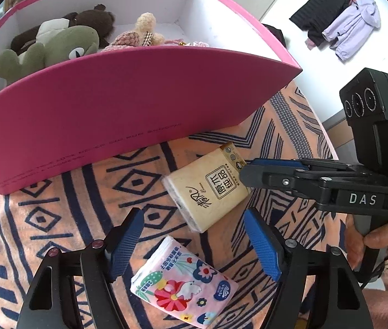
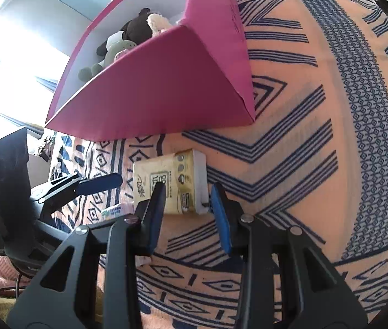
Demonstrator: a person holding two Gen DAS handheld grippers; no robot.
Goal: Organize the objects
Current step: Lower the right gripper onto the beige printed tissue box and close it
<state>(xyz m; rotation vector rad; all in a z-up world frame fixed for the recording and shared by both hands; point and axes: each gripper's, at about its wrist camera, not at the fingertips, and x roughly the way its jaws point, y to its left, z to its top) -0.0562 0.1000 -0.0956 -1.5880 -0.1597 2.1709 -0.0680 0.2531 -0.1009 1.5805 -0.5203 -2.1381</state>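
Pink box (image 1: pixel 128 109) sat on the patterned blanket (image 2: pixel 317 142), already holding soft toys: a green frog plush (image 1: pixel 57 46), a brown bear (image 1: pixel 92 19) and a cream knitted doll (image 1: pixel 144 30), so part of the sorting looked done. Two tissue packs were left outside, on the blanket in front of the box's near wall. The beige tissue pack (image 2: pixel 170 183) lay just beside the box; the right gripper (image 2: pixel 187 208) had its jaws around the pack's near end, pads at its sides, apparently pinching it, though from the left wrist view only one finger showed at the pack's corner, so firm contact was hard to confirm. The floral tissue pack (image 1: pixel 183 282) lay closer, just below the beige one, not touching it as far as could be seen. The left gripper (image 1: pixel 194 235) was spread, its blue pads either side of the floral pack's upper end with clear gaps, nothing gripped. Judged remaining: lift both packs and drop them in the box. Coats (image 1: pixel 339 24) hung on a wall rack behind.
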